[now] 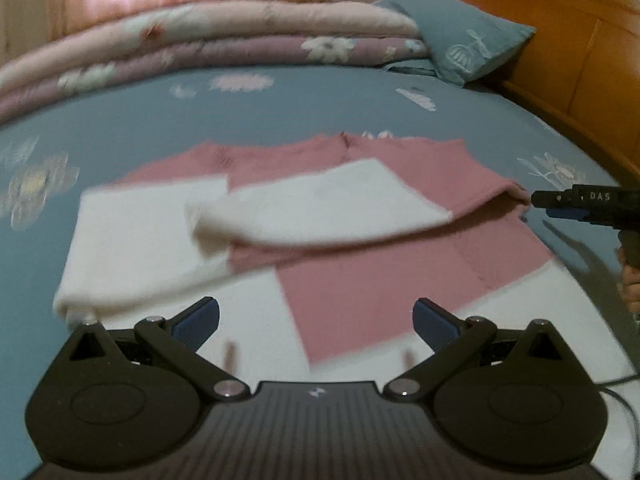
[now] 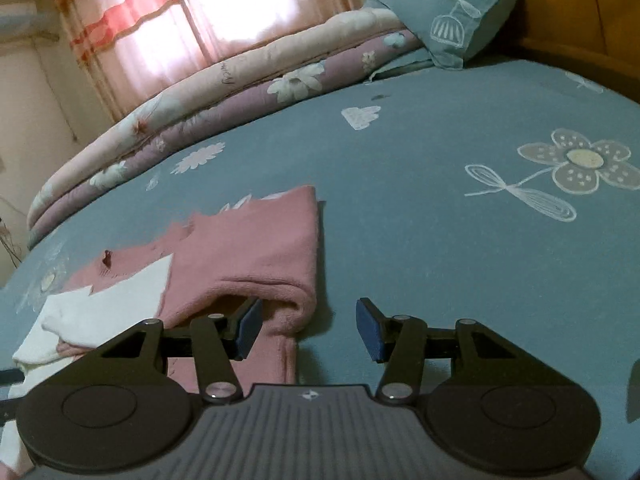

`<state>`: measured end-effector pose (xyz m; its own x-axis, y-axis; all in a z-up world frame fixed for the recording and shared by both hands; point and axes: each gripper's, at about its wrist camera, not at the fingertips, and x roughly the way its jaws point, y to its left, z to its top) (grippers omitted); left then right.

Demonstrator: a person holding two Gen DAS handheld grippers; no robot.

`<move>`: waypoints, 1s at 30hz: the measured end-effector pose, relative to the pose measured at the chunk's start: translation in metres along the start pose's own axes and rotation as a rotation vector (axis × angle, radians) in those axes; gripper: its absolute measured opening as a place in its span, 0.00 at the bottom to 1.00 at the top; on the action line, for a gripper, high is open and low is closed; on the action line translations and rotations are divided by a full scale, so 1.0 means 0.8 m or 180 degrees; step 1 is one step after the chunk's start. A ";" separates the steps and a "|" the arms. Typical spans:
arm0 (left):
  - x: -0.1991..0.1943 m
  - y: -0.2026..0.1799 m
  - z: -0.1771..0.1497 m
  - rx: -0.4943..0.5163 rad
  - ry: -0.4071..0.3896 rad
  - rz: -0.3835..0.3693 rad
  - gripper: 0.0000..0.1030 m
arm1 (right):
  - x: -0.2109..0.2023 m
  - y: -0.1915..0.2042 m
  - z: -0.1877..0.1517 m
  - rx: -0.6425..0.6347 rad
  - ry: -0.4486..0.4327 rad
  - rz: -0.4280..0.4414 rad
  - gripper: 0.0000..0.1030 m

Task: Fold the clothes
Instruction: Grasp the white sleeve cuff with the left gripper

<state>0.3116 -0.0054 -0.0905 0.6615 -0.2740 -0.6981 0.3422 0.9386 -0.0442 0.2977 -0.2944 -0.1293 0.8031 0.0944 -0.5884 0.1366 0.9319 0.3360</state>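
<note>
A pink and white garment (image 1: 380,280) lies flat on the blue flowered bedsheet (image 1: 320,108), its white-ended sleeves (image 1: 320,208) folded across the body. My left gripper (image 1: 316,320) hovers open over the garment's near part, with nothing between its fingers. My right gripper (image 1: 536,200) comes in from the right, level with the folded pink side edge. In the right wrist view that gripper (image 2: 310,328) is open. The rolled pink fold (image 2: 296,308) of the garment (image 2: 260,240) sits beside its left fingertip (image 2: 250,328), inside the gap.
A folded pink and purple quilt (image 1: 240,40) lies along the bed's far side, a blue pillow (image 1: 460,40) against the wooden headboard (image 1: 560,60). Bare sheet (image 2: 480,240) stretches right of the garment. A hand (image 1: 632,288) holds the right gripper's handle.
</note>
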 end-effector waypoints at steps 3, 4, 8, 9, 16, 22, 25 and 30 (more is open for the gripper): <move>0.013 -0.007 0.008 0.0052 0.0061 0.0089 0.99 | 0.002 0.009 -0.005 -0.0425 -0.0069 -0.0169 0.55; 0.018 -0.009 0.011 0.0070 0.0082 0.0119 0.99 | 0.004 0.013 -0.006 -0.0600 -0.0045 -0.0237 0.55; 0.030 -0.017 0.014 0.0085 0.0145 0.0074 0.99 | 0.013 0.018 -0.009 -0.0828 -0.0043 -0.0215 0.55; 0.033 -0.019 0.015 0.0108 0.0162 0.0093 0.99 | 0.015 0.018 -0.009 -0.0812 -0.0036 -0.0185 0.55; 0.043 -0.021 0.020 0.0131 0.0231 0.0093 0.99 | 0.029 0.038 0.007 -0.0952 -0.0052 -0.0091 0.56; 0.049 -0.012 0.018 0.0115 0.0243 0.0141 0.99 | 0.035 0.031 0.012 -0.0869 -0.0106 -0.0335 0.59; 0.048 -0.001 0.020 0.0021 0.0205 0.0155 0.99 | 0.027 0.025 0.010 -0.0943 -0.0130 -0.0421 0.64; 0.042 0.037 0.028 -0.0696 0.0168 -0.0144 0.99 | 0.031 0.038 -0.003 -0.1256 -0.0148 -0.0557 0.66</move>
<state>0.3588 0.0083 -0.0990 0.6109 -0.3110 -0.7281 0.2141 0.9503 -0.2262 0.3205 -0.2629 -0.1359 0.8141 -0.0844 -0.5746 0.0481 0.9958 -0.0782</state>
